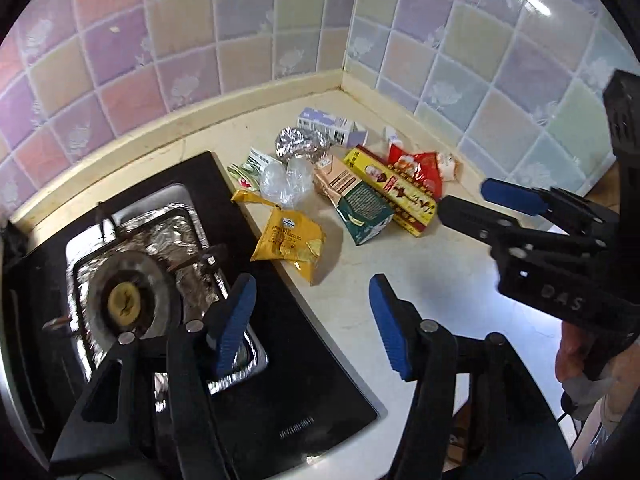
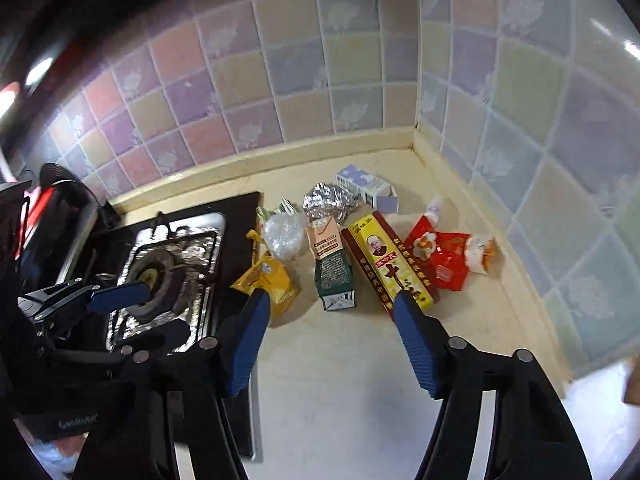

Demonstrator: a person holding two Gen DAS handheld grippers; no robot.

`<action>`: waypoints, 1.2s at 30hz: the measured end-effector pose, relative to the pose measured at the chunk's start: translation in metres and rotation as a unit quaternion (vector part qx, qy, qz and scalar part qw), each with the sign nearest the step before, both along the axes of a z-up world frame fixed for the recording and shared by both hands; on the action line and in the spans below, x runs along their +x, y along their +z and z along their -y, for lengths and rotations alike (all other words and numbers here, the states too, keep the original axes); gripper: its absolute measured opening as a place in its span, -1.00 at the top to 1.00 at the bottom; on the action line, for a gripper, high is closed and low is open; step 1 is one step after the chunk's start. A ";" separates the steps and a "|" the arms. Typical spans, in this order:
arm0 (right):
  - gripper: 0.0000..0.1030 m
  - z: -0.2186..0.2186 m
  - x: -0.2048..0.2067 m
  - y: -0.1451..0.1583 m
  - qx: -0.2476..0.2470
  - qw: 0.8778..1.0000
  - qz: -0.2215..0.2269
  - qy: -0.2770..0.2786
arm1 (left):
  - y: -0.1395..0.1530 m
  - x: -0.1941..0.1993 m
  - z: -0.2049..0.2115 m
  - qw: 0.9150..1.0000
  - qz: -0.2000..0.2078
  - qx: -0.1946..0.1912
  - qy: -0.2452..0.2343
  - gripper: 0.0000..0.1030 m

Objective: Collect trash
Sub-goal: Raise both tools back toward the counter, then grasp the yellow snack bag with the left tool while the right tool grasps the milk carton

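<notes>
A heap of trash lies in the counter's back corner: a yellow cracker bag (image 1: 290, 240) (image 2: 268, 280), a green and tan carton (image 1: 354, 204) (image 2: 334, 272), a long yellow and red box (image 1: 390, 188) (image 2: 386, 264), a red wrapper (image 1: 418, 168) (image 2: 444, 260), crumpled foil (image 1: 300, 144) (image 2: 324, 202), a white and purple carton (image 1: 330, 124) (image 2: 366, 188) and clear plastic (image 1: 286, 180) (image 2: 284, 234). My left gripper (image 1: 312, 284) (image 2: 166, 310) hangs open over the stove's edge, short of the yellow bag. My right gripper (image 2: 332, 296) (image 1: 464, 198) stands open just in front of the green carton, holding nothing.
A black gas stove (image 1: 132, 280) (image 2: 168, 276) with a foil-lined burner fills the left. The pale counter (image 1: 400, 264) (image 2: 340, 360) runs to tiled walls (image 1: 240, 40) at the back and right. A hand (image 1: 576, 352) holds the right gripper.
</notes>
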State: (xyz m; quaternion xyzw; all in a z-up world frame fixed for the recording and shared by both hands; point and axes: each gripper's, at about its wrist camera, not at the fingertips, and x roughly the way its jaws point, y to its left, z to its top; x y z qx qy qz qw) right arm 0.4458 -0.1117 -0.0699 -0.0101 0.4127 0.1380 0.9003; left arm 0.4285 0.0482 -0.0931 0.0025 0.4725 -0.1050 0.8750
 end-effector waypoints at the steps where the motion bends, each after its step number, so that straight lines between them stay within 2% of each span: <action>1: -0.17 -0.005 0.019 -0.015 0.000 1.000 -0.014 -0.001 | -0.010 0.013 -0.001 1.000 -0.010 0.001 -0.006 -0.03; 5: -0.09 -0.016 0.065 -0.059 0.001 0.998 -0.057 -0.011 | -0.037 0.043 -0.003 0.999 -0.035 -0.002 -0.023 -0.02; 9: -0.05 -0.023 0.098 -0.092 -0.001 0.997 -0.082 -0.017 | -0.050 0.058 -0.008 0.998 -0.047 -0.005 -0.029 -0.02; 16: -0.01 -0.034 0.120 -0.124 -0.009 0.994 -0.108 -0.012 | -0.063 0.074 -0.008 0.997 -0.062 -0.009 -0.037 -0.02; 18: 0.14 -0.037 0.127 -0.132 -0.012 0.993 -0.117 -0.010 | -0.065 0.077 -0.007 0.997 -0.066 -0.010 -0.039 -0.02; 20: 0.19 -0.036 0.131 -0.140 -0.001 0.992 -0.127 -0.006 | -0.068 0.080 -0.005 0.997 -0.069 -0.009 -0.041 -0.02; 29: 0.24 -0.019 0.124 -0.137 0.034 0.993 -0.115 -0.009 | -0.086 0.101 0.010 0.994 -0.095 0.004 -0.050 -0.03; 32: 0.24 -0.014 0.119 -0.136 0.041 0.992 -0.116 -0.008 | -0.095 0.105 0.019 0.993 -0.104 0.027 -0.053 -0.04; 36: 0.25 -0.011 0.114 -0.136 0.043 0.992 -0.115 -0.006 | -0.101 0.106 0.035 0.992 -0.095 0.054 -0.067 -0.05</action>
